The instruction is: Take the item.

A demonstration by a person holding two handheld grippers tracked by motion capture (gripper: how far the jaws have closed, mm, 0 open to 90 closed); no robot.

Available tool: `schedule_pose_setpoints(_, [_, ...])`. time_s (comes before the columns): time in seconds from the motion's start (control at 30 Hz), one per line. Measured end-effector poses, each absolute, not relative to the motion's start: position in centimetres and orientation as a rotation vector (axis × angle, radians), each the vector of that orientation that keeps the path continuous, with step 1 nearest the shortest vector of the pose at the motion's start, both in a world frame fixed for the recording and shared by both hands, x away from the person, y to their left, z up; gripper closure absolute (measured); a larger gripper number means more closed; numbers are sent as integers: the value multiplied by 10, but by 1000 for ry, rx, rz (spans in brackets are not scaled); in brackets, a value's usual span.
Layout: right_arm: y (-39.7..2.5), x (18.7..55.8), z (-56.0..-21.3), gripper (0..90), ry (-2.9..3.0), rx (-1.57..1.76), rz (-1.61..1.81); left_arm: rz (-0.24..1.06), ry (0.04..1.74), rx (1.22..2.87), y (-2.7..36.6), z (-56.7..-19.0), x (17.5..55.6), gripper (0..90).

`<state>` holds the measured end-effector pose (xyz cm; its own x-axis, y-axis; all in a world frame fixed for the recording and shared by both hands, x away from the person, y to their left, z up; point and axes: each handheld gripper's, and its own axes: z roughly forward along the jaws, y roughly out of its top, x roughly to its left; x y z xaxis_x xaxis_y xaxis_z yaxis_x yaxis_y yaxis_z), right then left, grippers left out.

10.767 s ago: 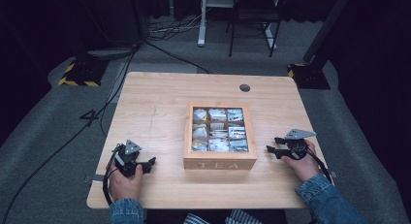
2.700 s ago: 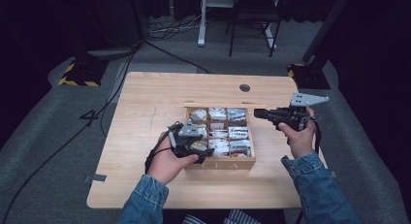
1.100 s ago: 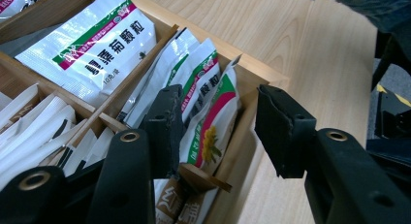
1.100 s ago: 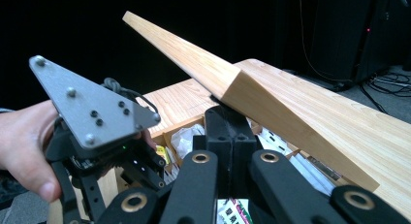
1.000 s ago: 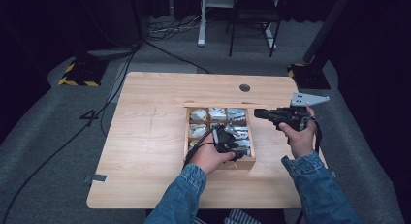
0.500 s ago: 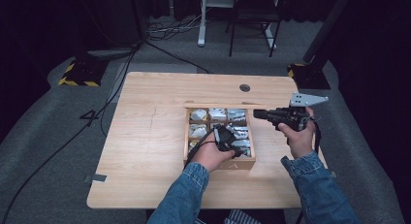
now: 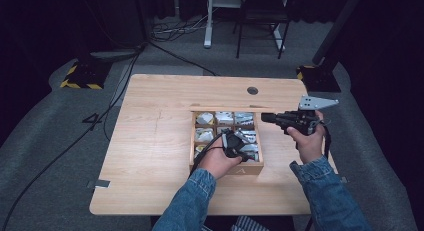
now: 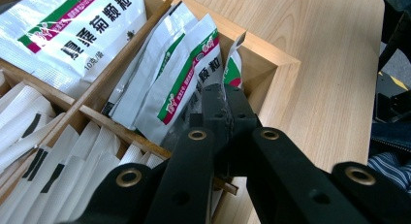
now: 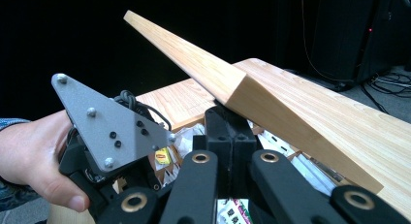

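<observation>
Sachets (image 8: 186, 83) with green and magenta stripes stand in the corner compartment of the wooden tea box (image 7: 250, 167), and the left gripper (image 8: 225, 95) has its jaws pressed together on one of them. Just beside it a wooden divider (image 8: 123, 132) separates white packets (image 8: 72, 161). Farther off, the right gripper (image 9: 228, 118), jaws together, pinches the edge of the raised lid (image 9: 271, 103) above the box.

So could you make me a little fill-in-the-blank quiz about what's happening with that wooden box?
1. The right hand-held gripper holds the wooden box's ____ up.
2. The left hand-held gripper is shut on a white ____ in the wooden box.
3. The box is split into ____ by wooden dividers.

Missing words: lid; sachet; compartments
</observation>
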<state>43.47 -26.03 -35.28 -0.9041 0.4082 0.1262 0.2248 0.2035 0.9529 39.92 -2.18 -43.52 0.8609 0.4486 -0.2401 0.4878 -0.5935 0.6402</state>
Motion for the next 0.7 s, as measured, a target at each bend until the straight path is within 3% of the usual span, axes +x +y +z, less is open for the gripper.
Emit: schedule_pose_setpoints(0.7, [-260,435,-353,900,2314,615,1787,53,626,2161,-7,-398,387,899])
